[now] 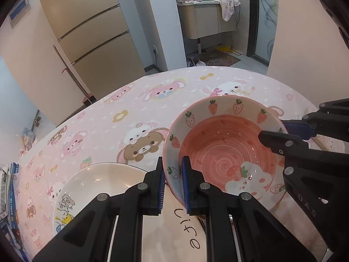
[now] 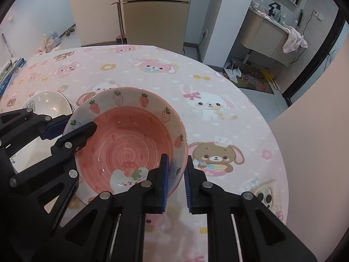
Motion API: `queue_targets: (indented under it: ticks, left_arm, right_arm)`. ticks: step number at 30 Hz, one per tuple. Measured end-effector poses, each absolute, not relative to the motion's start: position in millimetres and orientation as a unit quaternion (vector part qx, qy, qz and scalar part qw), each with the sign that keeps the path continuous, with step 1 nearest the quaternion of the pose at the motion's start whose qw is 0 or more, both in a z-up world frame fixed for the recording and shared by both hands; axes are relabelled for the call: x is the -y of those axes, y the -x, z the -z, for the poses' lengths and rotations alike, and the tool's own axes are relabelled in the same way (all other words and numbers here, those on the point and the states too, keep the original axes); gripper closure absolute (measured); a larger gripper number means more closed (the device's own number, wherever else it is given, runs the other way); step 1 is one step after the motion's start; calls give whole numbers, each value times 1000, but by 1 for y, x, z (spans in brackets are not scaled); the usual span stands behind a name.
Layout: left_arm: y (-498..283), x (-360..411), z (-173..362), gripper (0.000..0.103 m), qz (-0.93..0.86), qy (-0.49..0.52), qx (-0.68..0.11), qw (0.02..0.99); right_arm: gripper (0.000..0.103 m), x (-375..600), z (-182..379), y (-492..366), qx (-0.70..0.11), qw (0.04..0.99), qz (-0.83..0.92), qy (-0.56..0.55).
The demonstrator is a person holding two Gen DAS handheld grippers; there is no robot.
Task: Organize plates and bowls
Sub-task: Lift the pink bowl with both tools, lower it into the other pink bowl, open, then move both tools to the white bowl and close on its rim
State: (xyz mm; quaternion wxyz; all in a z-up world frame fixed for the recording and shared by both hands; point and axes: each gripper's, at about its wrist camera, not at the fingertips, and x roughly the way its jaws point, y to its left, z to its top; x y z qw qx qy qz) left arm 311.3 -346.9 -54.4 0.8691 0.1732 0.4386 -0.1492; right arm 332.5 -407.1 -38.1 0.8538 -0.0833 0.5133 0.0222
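Strawberry bowl (image 1: 224, 150) sits in the middle of the pink cartoon tablecloth (image 1: 135, 111), its inside pink with a spiral, its pale rim band printed with strawberries, and a white bunny with a strawberry painted low on the inner wall. Both grippers grip its rim from opposite sides. The left gripper (image 1: 172, 183) straddles the bowl's near-left rim, one blue-padded finger (image 1: 187, 187) inside the bowl and the other outside, the pads closed against the wall. The right gripper (image 2: 176, 183) does the same on the opposite rim: one finger inside, one outside, clamped on the wall. Each gripper also shows in the other's view, reaching into the bowl from the side.

Just to the left of the bowl lies a cream plate (image 1: 98, 187) with a small cartoon drawing near its edge; the bowl's rim overlaps or nearly touches it, and I cannot tell whether they meet. Under the bowl's near edge is a pale surface (image 1: 185, 235) with the handwritten word "life". Well beyond the bowl, past the table's far edge, stand a beige fridge (image 1: 91, 28) and a washbasin cabinet (image 1: 207, 19) with a towel (image 1: 228, 6) draped over it.
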Motion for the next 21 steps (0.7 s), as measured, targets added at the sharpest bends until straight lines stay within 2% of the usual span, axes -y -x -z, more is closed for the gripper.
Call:
queue_targets:
  ticks: [4, 7, 8, 10, 11, 12, 14, 16, 21]
  left_arm:
    - [-308, 341, 50, 89, 157, -156, -418, 881]
    - [-306, 340, 45, 83, 157, -162, -416, 881]
    - [-304, 340, 43, 78, 156, -165, -411, 883]
    - [-300, 337, 34, 55, 154, -164, -397, 890]
    - [-298, 335, 29, 36, 152, -160, -386, 896]
    - [-295, 333, 24, 35, 150, -158, -376, 901]
    - [-286, 330, 13, 35, 149, -166, -350, 910]
    - [-275, 326, 3, 35, 150, -170, -329, 917]
    - [-251, 308, -26, 35, 152, -148, -292, 933]
  right_arm:
    - [90, 411, 37, -334, -516, 853, -30, 70]
    - [90, 416, 32, -332, -513, 856, -35, 59]
    - [90, 415, 30, -331, -511, 857, -37, 60]
    - [90, 417, 26, -329, -508, 858, -38, 60]
    - [89, 417, 23, -328, -506, 860, -39, 56]
    - [88, 418, 20, -326, -503, 862, -40, 52]
    - [78, 420, 13, -323, -495, 867, -40, 45]
    - [71, 420, 4, -316, -482, 874, -40, 50]
    - [70, 421, -21, -297, -458, 886, -45, 56]
